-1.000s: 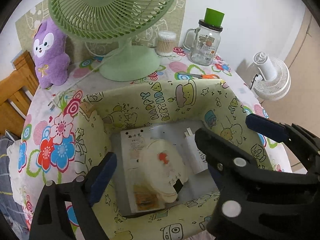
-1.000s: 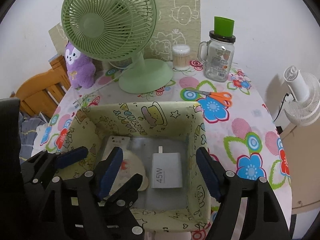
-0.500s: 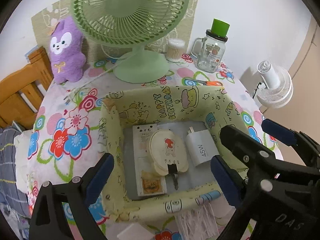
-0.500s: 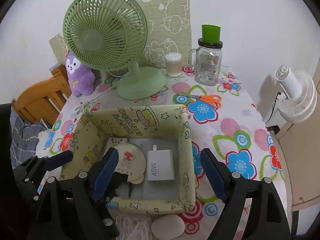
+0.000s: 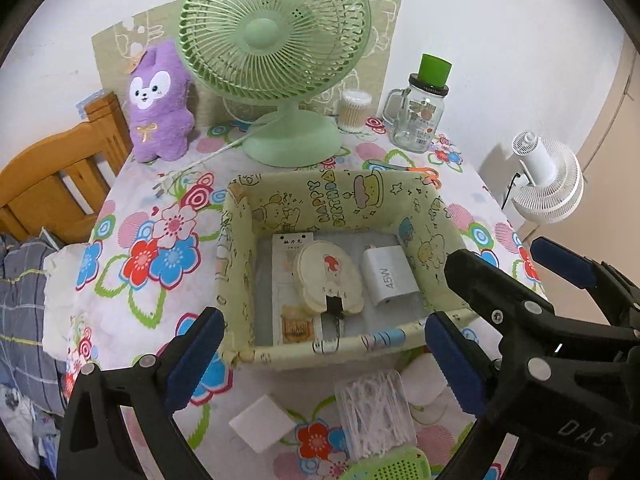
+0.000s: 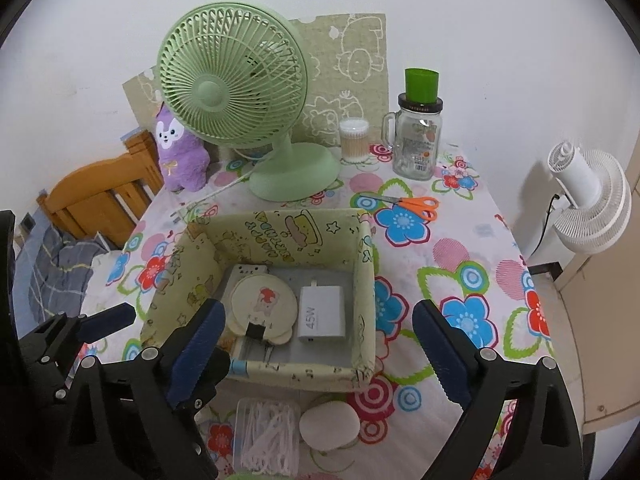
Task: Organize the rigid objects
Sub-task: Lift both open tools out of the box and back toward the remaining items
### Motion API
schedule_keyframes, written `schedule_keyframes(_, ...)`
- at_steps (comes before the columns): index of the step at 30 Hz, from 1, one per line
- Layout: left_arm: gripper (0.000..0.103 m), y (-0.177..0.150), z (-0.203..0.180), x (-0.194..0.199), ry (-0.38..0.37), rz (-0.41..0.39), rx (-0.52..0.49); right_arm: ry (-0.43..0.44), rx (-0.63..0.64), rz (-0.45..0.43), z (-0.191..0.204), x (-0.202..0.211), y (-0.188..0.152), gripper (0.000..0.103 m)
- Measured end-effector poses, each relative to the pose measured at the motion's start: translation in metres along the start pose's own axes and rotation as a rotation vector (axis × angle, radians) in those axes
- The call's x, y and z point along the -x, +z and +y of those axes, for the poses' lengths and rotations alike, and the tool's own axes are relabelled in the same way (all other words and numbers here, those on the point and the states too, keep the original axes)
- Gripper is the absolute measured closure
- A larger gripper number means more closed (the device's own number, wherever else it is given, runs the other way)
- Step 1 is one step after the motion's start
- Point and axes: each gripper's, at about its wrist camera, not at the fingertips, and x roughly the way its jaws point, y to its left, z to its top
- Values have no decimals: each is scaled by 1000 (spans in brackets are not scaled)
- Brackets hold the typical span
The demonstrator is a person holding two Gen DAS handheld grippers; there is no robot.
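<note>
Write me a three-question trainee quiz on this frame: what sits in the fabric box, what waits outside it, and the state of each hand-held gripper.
1. True or false: the white 45W charger lies inside the fabric box.
2. Which lies outside the box, nearest the camera? A) round cream mirror B) clear case of floss picks C) orange scissors
3. Fill in: the left hand-held gripper and right hand-held gripper both stand ____, holding nothing.

Key: 1 true; 2 B; 3 open. Both pairs of jaws have just been opening, nothing between them.
</note>
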Motion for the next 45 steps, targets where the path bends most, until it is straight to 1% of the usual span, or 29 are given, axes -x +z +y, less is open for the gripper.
schedule_keyframes(6, 1, -7, -6, 18, 28, -19, 11, 17, 15, -16, 1, 16, -4, 5)
schedule_keyframes(10, 2, -11, -9, 28, 23, -24, 18, 22, 30, -32, 1, 28, -6, 5)
schedule_keyframes(22, 2, -26, -25, 61, 54, -76, 30, 53, 50, -74, -6, 63, -17, 5)
schedule_keyframes(31, 1, -37, -36, 84, 77, -115, 75, 76, 67, -109, -17, 87, -21, 5)
schedule_keyframes(33, 1, -39, -36, 86, 83, -112, 87, 78, 78, -119, -18, 91, -23, 5)
schedule_keyframes(36, 1, -42, -34, 87, 69, -103, 99, 73, 89, -123, -17, 93, -24, 5)
schedule_keyframes(40, 2, -44, -29, 90, 82, -111, 85, 63, 86, -136, -15, 96, -29, 5)
schedule_keyframes(42, 1, -45, -27, 91, 88, -109, 73, 63, 61, -126, -16, 95, -32, 5)
schedule_keyframes(45, 2, -49, -26, 92, 96, -128, 44, 63, 31, -131, -17, 93, -39, 5)
